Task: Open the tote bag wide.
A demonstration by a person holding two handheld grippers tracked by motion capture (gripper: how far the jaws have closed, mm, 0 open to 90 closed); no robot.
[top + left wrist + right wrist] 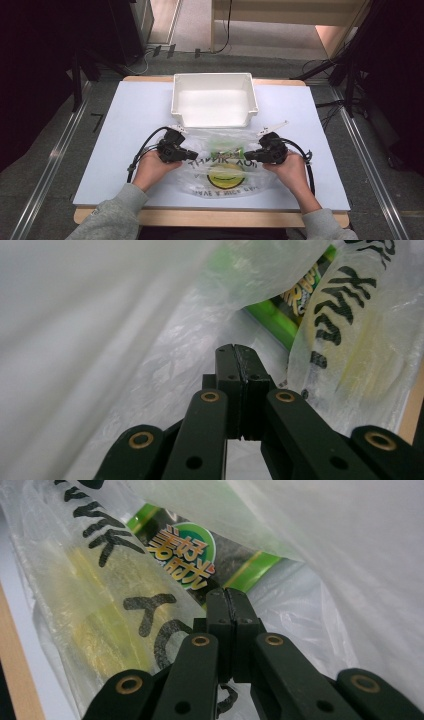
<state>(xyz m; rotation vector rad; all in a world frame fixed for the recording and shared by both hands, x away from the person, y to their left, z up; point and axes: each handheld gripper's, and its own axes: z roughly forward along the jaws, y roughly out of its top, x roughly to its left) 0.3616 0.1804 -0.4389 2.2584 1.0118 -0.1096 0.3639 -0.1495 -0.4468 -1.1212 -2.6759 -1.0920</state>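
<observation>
On the near half of the table [125,150] lies a thin plastic bag [225,170] with black letters and a yellow face, and a green snack pack [223,148] sits inside it. Behind the bag stands a white bin [214,99] with nothing in it. I see the left gripper [192,154] and the right gripper [248,156] facing each other over the bag, both with jaws squeezed tight together. In each gripper view the closed tips poke at the bag's film, with the green pack just ahead; I cannot tell if any film is pinched. To do this well, I think both hands should go slow and even, so the thin bag does not rip and the pack does not slide out.
</observation>
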